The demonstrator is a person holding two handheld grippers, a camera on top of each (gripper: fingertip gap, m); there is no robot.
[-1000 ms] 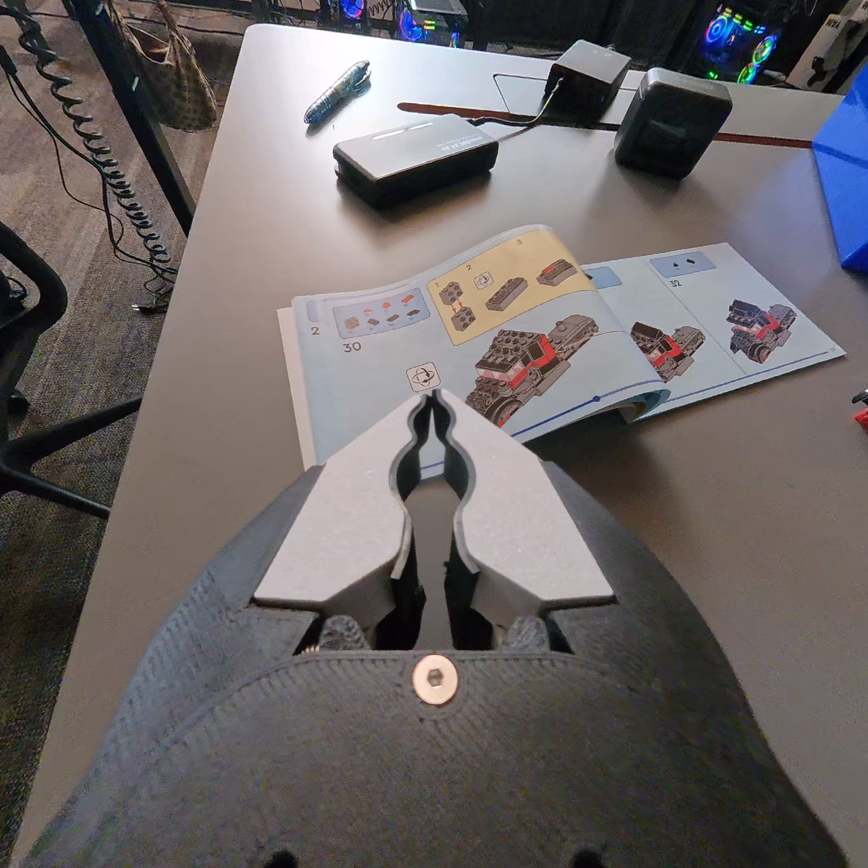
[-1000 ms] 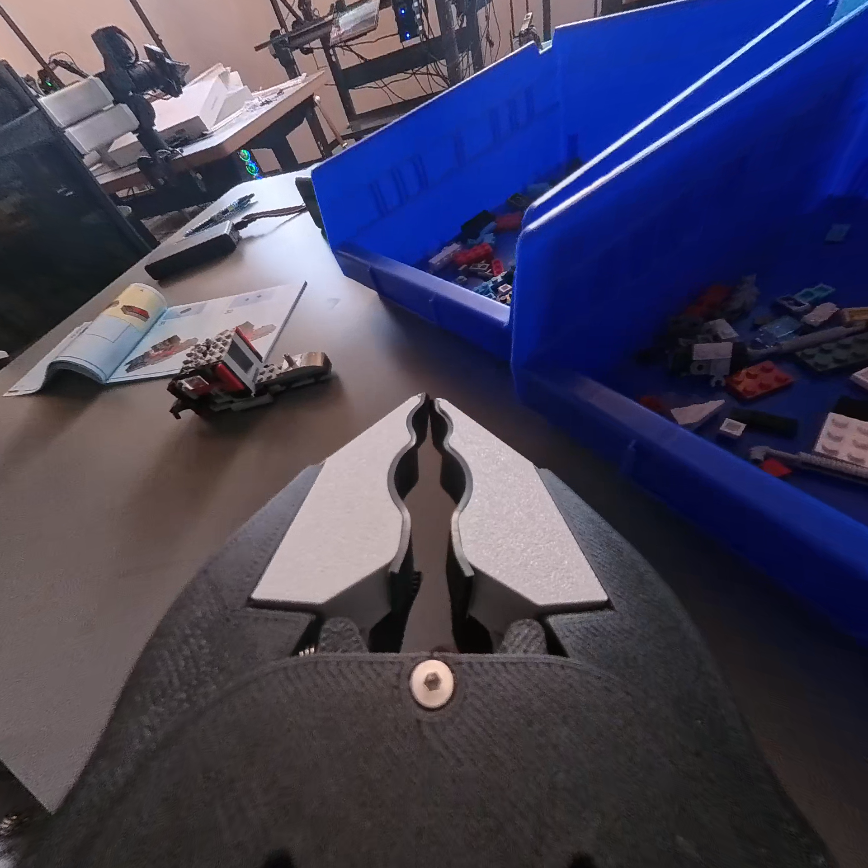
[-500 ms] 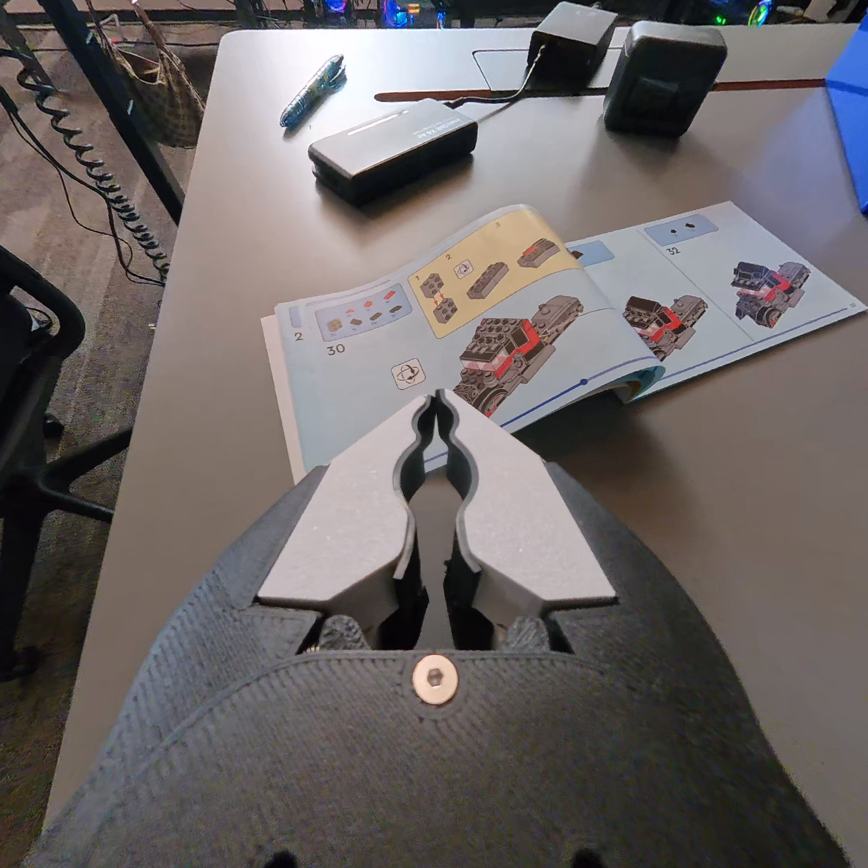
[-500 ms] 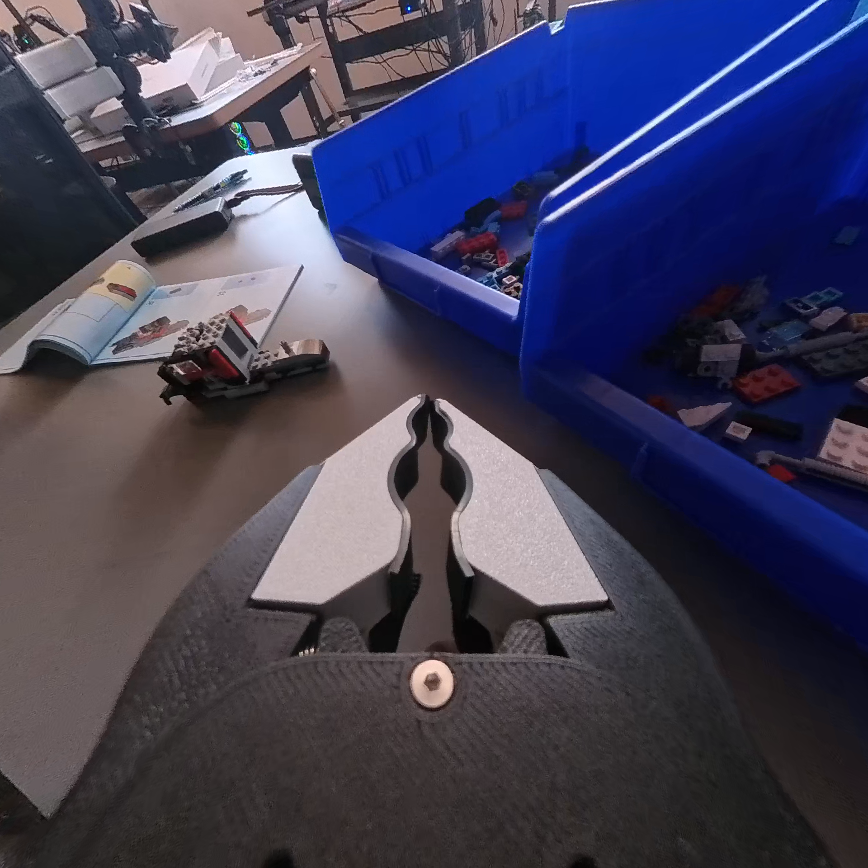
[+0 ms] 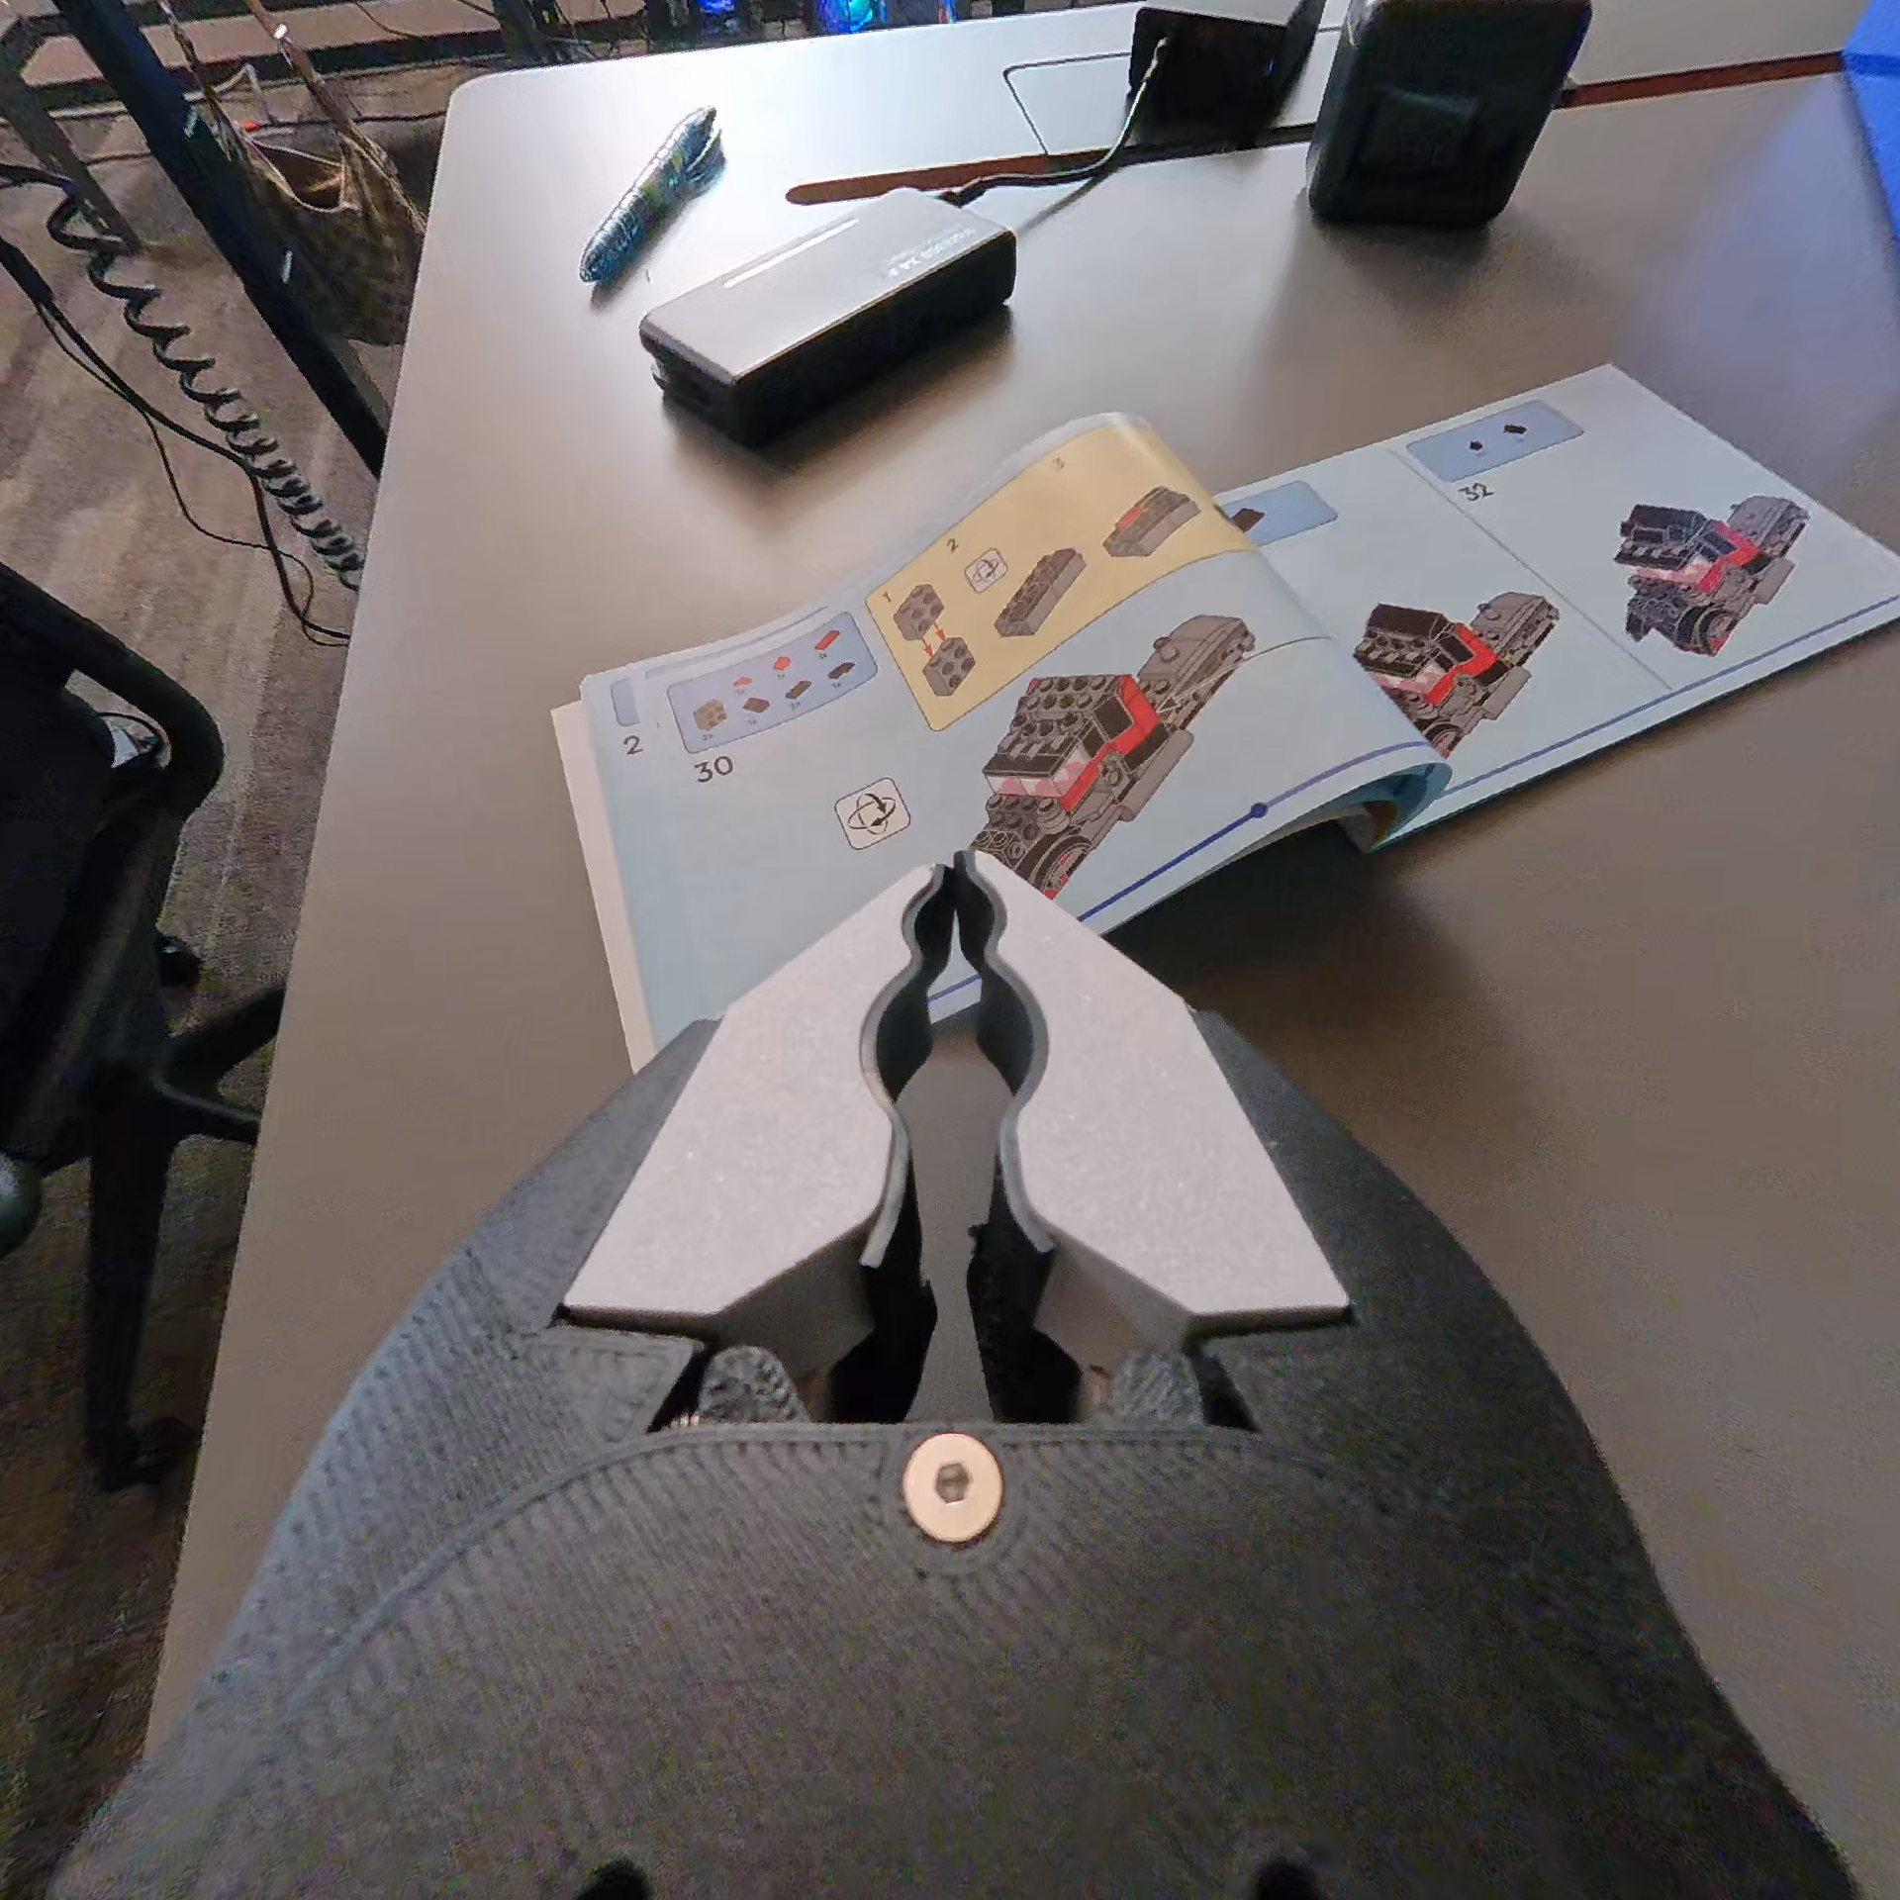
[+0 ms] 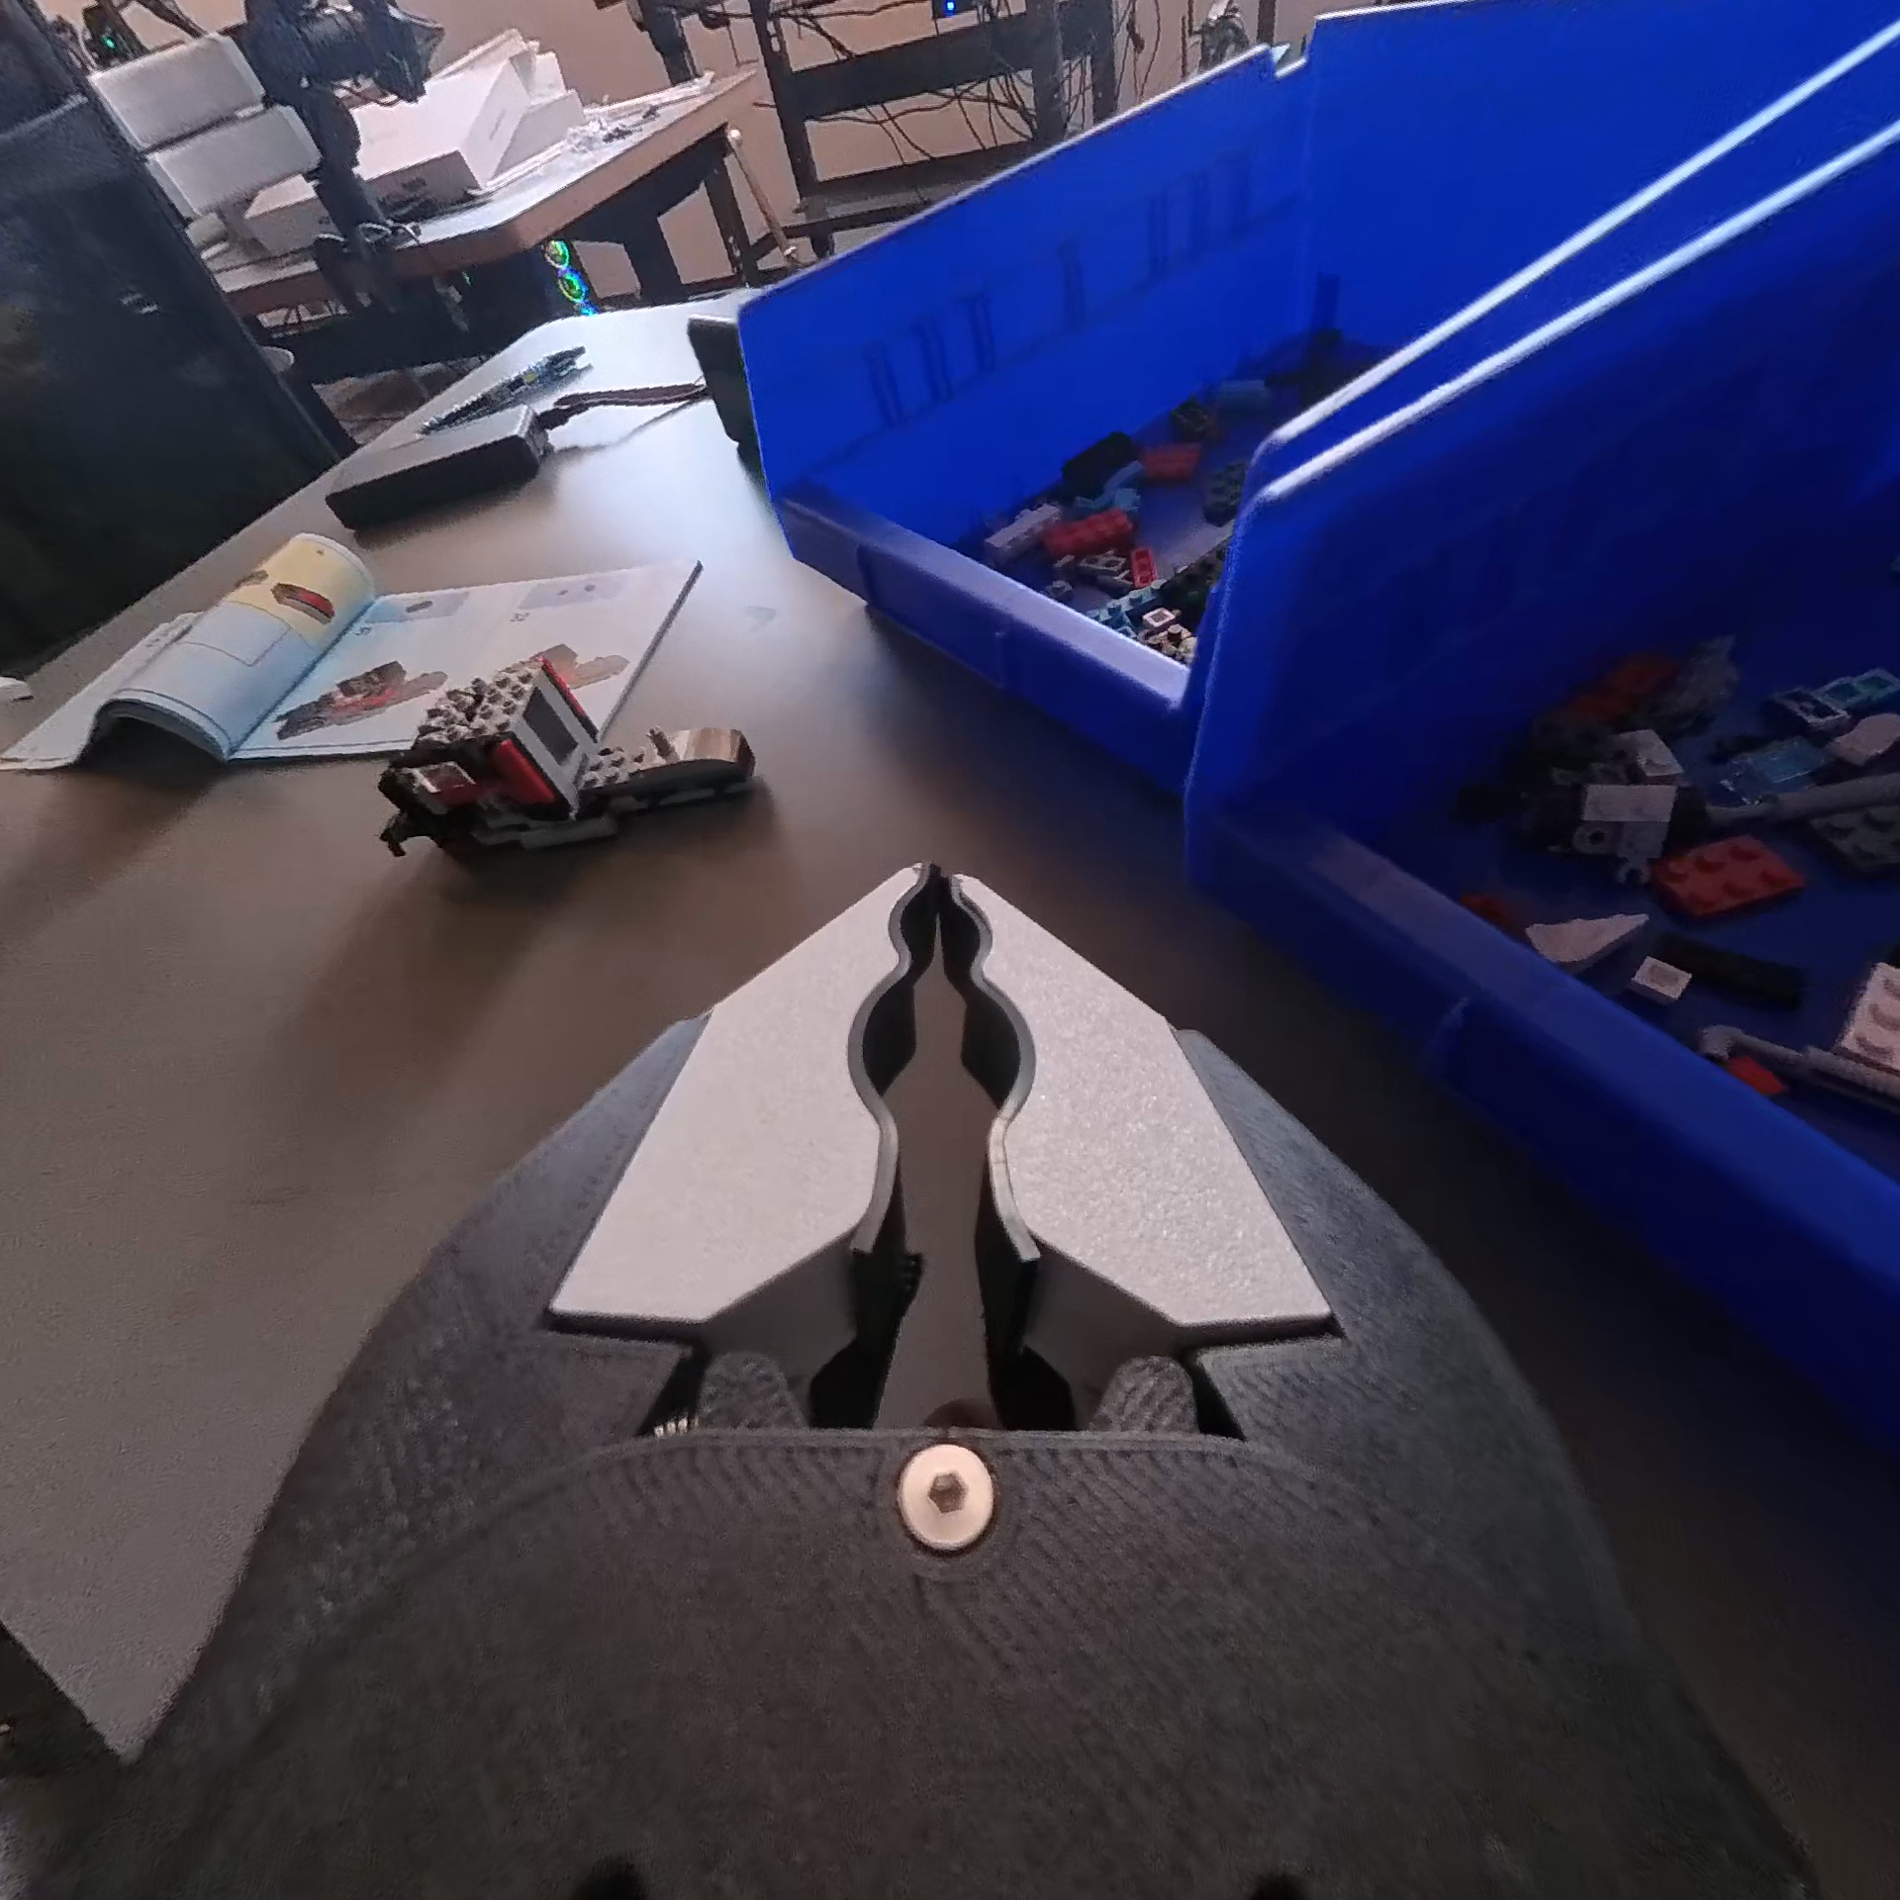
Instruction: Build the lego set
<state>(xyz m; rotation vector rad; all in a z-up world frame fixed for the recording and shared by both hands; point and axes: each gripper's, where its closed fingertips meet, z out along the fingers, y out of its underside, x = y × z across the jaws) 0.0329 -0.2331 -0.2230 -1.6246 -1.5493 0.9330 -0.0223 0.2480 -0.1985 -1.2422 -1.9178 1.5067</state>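
Note:
A partly built lego vehicle (image 6: 560, 766), grey, black and red, sits on the dark table ahead and left of my right gripper (image 6: 934, 879), which is shut and empty above the table. The open instruction booklet (image 5: 1080, 658) lies flat; it also shows in the right wrist view (image 6: 339, 658) behind the vehicle. My left gripper (image 5: 956, 869) is shut and empty, its tips over the booklet's near edge. Two blue bins hold loose lego pieces: the far bin (image 6: 925, 576) and the near bin (image 6: 1439, 1028) at the right.
A black box (image 5: 833, 308), a pen (image 5: 648, 195) and two black cubes (image 5: 1439, 103) lie at the table's far side with a cable. The table's left edge (image 5: 339, 823) drops to the floor, with an office chair (image 5: 93, 925) beside it. My right fingertips sit around 50 cm from my left ones.
The left gripper has drifted left and a little forward over the booklet. The right gripper has shifted slightly, so the vehicle and bins sit somewhat nearer. Both stayed shut.

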